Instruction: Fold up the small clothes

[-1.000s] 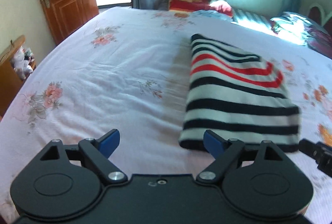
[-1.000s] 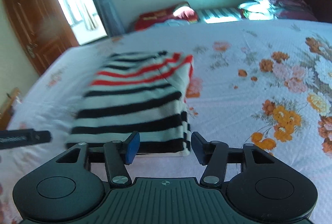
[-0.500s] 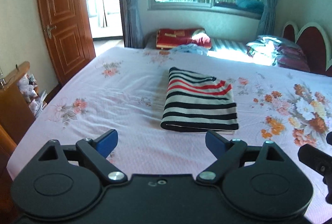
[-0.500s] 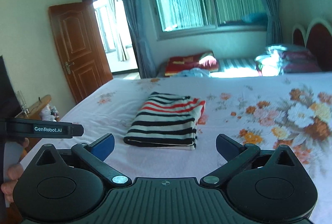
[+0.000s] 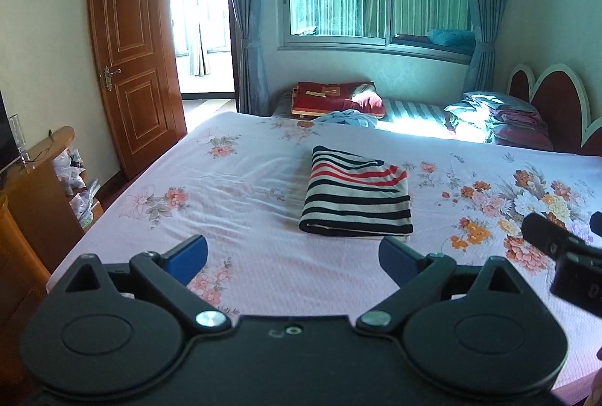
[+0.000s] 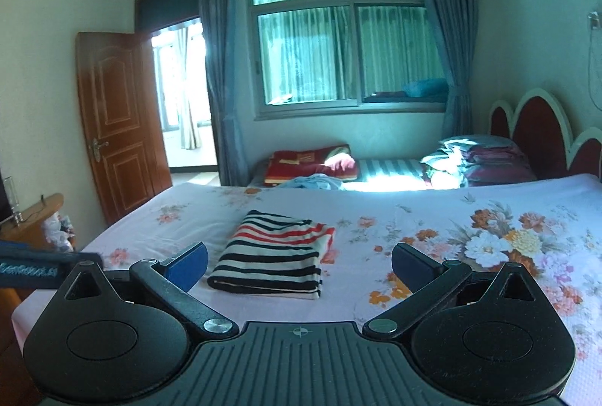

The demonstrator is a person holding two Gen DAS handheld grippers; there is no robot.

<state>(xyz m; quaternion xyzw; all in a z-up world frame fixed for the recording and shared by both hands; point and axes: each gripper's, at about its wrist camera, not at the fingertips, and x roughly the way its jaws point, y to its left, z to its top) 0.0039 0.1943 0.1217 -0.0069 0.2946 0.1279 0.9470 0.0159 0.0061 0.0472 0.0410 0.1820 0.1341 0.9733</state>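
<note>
Striped garment [image 5: 357, 197] folded into a neat rectangle, lying flat mid-bed on the floral sheet [image 5: 244, 187], well apart from both grippers. Left gripper [image 5: 293, 253] jaws spread wide and opening, nothing between them. Right gripper [image 6: 299, 261] jaws fully apart, empty. Wooden door [image 5: 131, 75] open at left, headboard [image 6: 534, 131] at right

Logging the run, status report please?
Left tongs opening, right tongs open, both empty. Striped garment folded on bed. Nothing in the way.
</note>
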